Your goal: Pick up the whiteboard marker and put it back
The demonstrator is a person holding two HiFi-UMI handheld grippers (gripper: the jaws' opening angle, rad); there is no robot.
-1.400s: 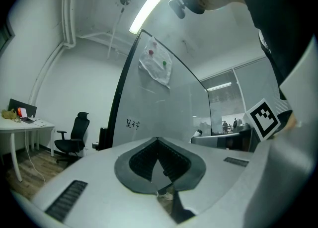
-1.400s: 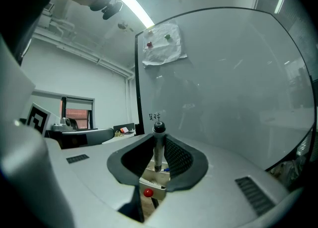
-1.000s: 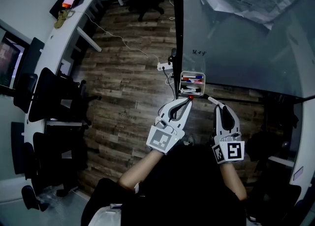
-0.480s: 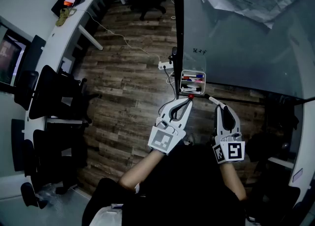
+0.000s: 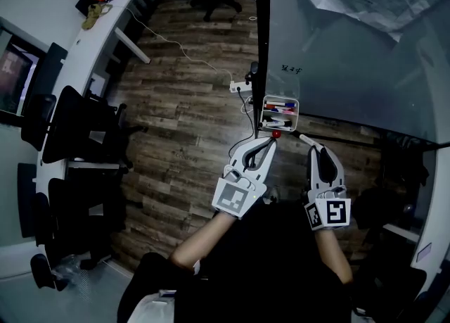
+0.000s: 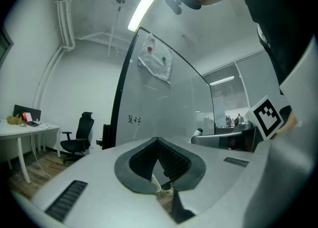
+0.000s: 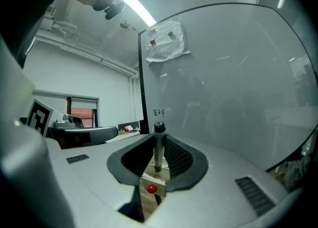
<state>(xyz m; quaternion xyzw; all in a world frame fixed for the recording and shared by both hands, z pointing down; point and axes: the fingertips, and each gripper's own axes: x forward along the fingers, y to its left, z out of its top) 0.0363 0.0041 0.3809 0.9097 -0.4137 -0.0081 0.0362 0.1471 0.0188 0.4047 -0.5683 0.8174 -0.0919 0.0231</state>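
Left gripper (image 5: 270, 143), right gripper (image 5: 309, 143) unmoved, level; whiteboard marker (image 7: 158, 145) upright between right fingers (image 7: 182, 158)

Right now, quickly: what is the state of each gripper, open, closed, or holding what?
Left gripper: closed, nothing between its jaws.
Right gripper: closed on the whiteboard marker.

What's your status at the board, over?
Left gripper shut, empty. Right gripper shut on whiteboard marker, cap end up. Marker tray on the board just ahead of both grippers, other markers in it. Nothing between the marker and the tray.
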